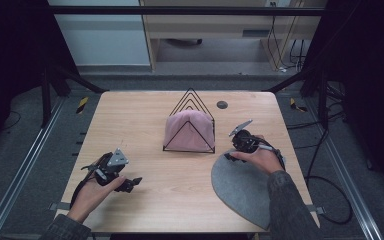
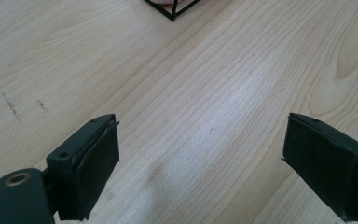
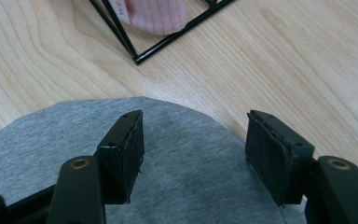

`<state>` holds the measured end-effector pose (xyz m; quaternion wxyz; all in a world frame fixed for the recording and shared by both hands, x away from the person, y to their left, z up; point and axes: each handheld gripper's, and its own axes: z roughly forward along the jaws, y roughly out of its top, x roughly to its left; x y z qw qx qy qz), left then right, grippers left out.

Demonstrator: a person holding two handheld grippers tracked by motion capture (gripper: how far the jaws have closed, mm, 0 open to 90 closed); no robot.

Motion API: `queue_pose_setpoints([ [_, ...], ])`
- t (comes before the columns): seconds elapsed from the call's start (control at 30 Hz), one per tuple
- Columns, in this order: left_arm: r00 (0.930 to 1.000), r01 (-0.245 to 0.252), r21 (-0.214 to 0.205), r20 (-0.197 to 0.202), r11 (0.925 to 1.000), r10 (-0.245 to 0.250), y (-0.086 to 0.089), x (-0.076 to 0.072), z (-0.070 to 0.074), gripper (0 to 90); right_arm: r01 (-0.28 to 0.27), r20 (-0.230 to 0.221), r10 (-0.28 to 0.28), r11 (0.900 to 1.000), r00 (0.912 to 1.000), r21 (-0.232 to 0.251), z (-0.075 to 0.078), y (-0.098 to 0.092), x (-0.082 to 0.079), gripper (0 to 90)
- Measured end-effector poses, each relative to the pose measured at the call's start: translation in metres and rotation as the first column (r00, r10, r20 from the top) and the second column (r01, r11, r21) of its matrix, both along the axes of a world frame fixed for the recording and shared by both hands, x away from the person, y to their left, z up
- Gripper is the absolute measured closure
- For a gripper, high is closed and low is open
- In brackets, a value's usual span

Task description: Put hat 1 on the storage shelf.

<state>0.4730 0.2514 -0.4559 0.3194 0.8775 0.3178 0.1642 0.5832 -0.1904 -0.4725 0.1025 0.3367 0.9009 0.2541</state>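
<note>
Grey cloth (image 1: 242, 187) on bench (image 1: 135, 120), right hand-held gripper (image 3: 195, 156) agape, empty above its edge; left hand-held gripper (image 2: 200, 168) likewise; likely next: pinch edge.

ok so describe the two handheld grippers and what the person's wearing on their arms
Both the left gripper and right gripper are black, each topped by a grey three-cornered plate. In the gripper views each has two blocky black jaws with flat dark pads and brass-coloured rivets at the hinges. A black cable trails from the left gripper. The person's sleeves are dark grey knit.
</note>
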Motion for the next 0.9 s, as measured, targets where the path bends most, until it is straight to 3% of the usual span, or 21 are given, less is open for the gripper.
queue_pose_setpoints([
  [0.2, 0.9999, -0.007, 0.022, -0.015, 0.9997, 0.008, 0.0012, 0.0011, -0.0034, 10.2, -0.003, -0.006, 0.003, 0.9999, 1.0, -0.01, -0.003, 0.0032, 0.0011, 36.0],
  [0.9, 0.9991, -0.03, 0.029, -0.029, 0.9991, 0.031, 0.004, 0.0033, -0.0072, 10.8, -0.018, -0.03, 0.017, 0.9995, 0.9994, -0.027, -0.0064, 0.0045, 0.0001, 37.8],
])
